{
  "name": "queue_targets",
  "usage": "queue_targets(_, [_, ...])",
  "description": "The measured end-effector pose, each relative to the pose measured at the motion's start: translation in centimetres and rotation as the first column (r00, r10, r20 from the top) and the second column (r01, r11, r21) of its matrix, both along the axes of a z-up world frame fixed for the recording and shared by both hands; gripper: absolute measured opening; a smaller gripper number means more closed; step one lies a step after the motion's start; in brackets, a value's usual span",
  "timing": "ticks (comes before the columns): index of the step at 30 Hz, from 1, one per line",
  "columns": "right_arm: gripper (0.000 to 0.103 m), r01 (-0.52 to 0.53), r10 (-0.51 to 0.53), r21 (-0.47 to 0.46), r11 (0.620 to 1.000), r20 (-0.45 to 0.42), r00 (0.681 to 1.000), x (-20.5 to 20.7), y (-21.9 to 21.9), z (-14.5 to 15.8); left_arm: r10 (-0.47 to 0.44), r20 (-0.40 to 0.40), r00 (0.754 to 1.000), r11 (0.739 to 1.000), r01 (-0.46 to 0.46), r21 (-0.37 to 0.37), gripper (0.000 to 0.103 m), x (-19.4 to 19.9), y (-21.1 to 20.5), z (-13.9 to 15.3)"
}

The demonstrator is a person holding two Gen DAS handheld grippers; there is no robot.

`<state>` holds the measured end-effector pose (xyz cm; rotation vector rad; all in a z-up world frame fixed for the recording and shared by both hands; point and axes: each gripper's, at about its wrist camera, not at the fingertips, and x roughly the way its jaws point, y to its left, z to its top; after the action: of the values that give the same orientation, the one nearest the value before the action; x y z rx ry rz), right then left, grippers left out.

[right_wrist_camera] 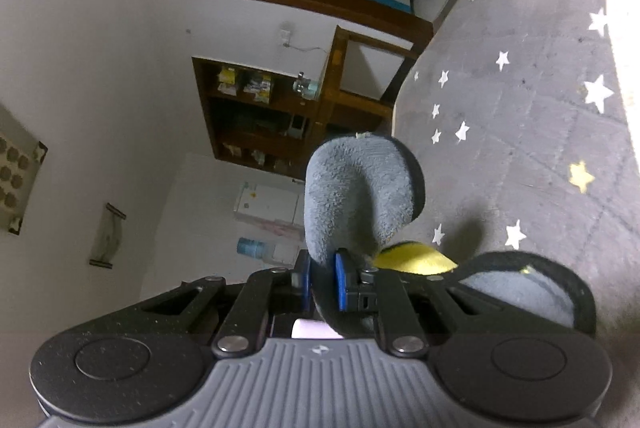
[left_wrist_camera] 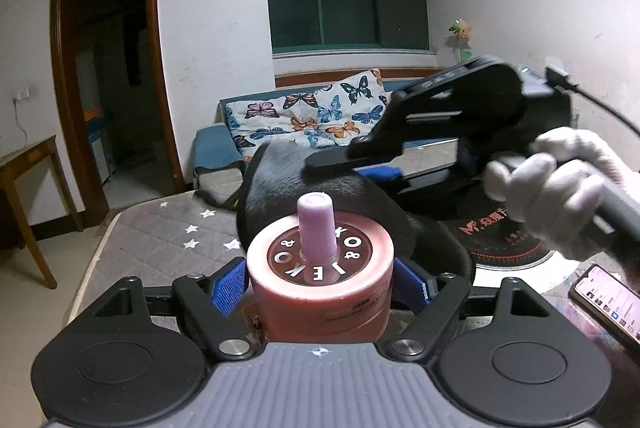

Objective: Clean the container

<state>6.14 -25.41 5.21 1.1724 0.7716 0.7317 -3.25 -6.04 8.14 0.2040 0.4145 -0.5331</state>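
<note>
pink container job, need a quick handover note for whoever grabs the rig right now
Left gripper: fingers shut on the pink container, which is tipped toward the camera, lilac spout facing it.
Right gripper: shut on the grey cloth, held above and behind the container, in a gloved hand.
Done: both items are in grip.
Left: bring the cloth onto the container and wipe it. Whether any wiping has happened cannot be told.

Pink cylindrical container (left_wrist_camera: 320,292), upright, lilac spout on lettered lid; grey fleecy cloth (right_wrist_camera: 356,188) bunched, dark-edged, above starred mattress.
</note>
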Motion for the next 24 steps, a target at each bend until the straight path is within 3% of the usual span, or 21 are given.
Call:
queue_targets(6, [0.013,-0.003,0.000,-0.044,0.999,-0.073,0.997,1.2,0.4,-2.3,-0.007,0.006,1.000,1.000,0.007,0.003,0.082,0.0,-0.1,-0.1])
queue_targets(14, [0.013,0.023,-0.031,-0.054,0.998,-0.158,0.987,-0.4,0.0,-6.0,0.001,0.005,1.000,1.000,-0.001,0.000,0.082,-0.2,-0.3,0.0])
queue_targets(24, [0.013,0.070,-0.067,0.008,0.998,-0.155,0.986,-4.8,-1.9,-6.0,0.028,-0.004,1.000,1.000,-0.028,-0.004,0.082,-0.2,-0.4,0.2])
